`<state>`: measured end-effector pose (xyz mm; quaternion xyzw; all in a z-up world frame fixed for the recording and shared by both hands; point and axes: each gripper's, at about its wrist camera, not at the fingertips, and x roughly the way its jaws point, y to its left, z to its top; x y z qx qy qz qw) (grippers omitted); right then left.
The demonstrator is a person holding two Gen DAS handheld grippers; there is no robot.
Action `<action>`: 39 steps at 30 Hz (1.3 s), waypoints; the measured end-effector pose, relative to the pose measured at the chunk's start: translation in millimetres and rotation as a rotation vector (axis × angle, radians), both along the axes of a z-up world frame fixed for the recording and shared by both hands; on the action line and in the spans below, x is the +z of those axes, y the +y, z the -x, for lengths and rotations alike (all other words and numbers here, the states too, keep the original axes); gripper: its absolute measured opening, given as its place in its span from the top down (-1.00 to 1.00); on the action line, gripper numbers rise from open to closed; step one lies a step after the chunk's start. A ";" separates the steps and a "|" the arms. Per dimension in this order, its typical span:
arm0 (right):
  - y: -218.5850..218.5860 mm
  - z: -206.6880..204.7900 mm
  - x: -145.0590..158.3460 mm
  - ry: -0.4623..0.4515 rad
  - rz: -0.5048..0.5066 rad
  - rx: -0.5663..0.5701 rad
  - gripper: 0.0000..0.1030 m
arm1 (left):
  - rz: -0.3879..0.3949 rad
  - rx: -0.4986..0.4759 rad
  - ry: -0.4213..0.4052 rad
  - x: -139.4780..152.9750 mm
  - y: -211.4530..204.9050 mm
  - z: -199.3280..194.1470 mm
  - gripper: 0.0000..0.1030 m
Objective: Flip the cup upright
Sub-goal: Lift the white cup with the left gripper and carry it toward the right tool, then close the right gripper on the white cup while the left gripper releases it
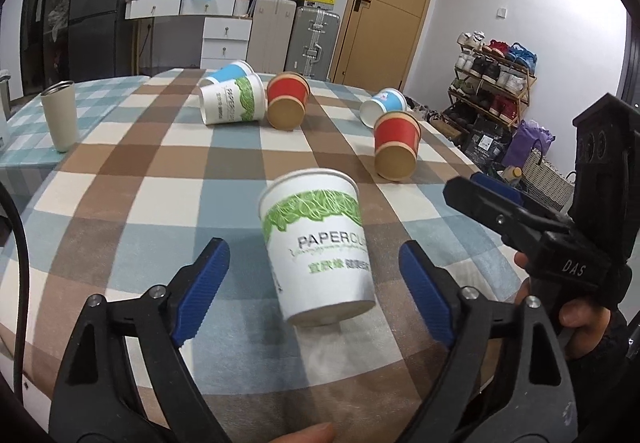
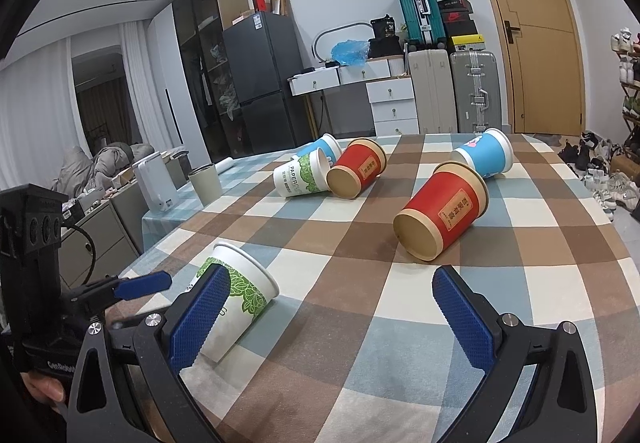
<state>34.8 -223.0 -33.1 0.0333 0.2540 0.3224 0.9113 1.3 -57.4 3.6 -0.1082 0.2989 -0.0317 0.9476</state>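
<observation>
**White-and-green cup on its side, both grippers wide and empty**

The white-and-green paper cup (image 1: 318, 247) lies on its side near me on the checked desk (image 1: 120, 171), base toward my left wrist camera and mouth pointing away. It sits between the blue pads of my left gripper (image 1: 314, 283), touching neither as far as I can tell. That gripper stands wide and holds nothing. My right gripper (image 2: 330, 317) is wide and empty too; from its view the same cup (image 2: 236, 303) lies to the near left, partly behind my left pad.

To do this well, I judge I should close on the cup's wall at mid-height, gently, since thin paper would crush or squirt out. Then I would lift slightly and rotate the base down before setting it flat, releasing only once it stands.

Farther out lie more tipped cups: a red cup (image 1: 396, 145) to the right, a blue one (image 1: 384, 109) beyond it, and at the far middle a second white-and-green cup (image 1: 232, 99), another red cup (image 1: 288, 99) and a blue cup (image 1: 230, 73) bunched together. A pale tumbler (image 1: 60, 115) stands upright at far left.

The nearest cup is blurred in the left view, so I cannot tell whether it rests fully on the cloth. Its base is hidden in the right view.
</observation>
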 end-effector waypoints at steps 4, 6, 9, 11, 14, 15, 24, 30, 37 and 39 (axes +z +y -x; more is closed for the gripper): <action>1.1 -2.0 1.6 0.040 -0.014 0.014 -1.00 | -0.005 0.022 -0.015 5.6 17.6 3.3 -0.99; 4.4 -4.0 1.6 0.068 -0.006 0.010 -1.00 | -0.017 0.030 -0.026 7.2 26.3 4.9 -0.99; 8.9 -5.7 0.7 0.099 -0.007 0.017 -1.00 | -0.031 0.032 -0.042 8.2 36.8 5.4 -0.99; 13.9 -7.5 -1.4 0.130 -0.001 0.030 -1.00 | -0.040 0.031 -0.058 8.9 41.6 6.0 -0.99; 19.8 -10.4 -4.8 0.173 -0.003 0.055 -1.00 | -0.059 0.029 -0.076 7.6 48.1 4.8 -0.99; 21.9 -10.9 -5.7 0.188 -0.008 0.067 -1.00 | -0.066 0.031 -0.083 6.9 50.5 4.6 -0.99; 47.5 -18.6 -10.5 0.288 -0.016 0.141 -0.99 | -0.106 0.065 -0.098 -6.6 63.9 -4.4 -0.99; 59.0 -24.6 -13.1 0.381 -0.028 0.187 -0.92 | -0.105 0.062 -0.099 -10.7 65.9 -6.6 -0.99; 74.6 -35.4 -19.3 0.469 -0.024 0.224 -0.84 | -0.097 0.067 -0.101 -13.0 68.8 -7.8 -0.99; 77.9 -38.4 -21.0 0.486 -0.020 0.226 -0.81 | -0.098 0.067 -0.100 -13.5 69.2 -8.3 -0.99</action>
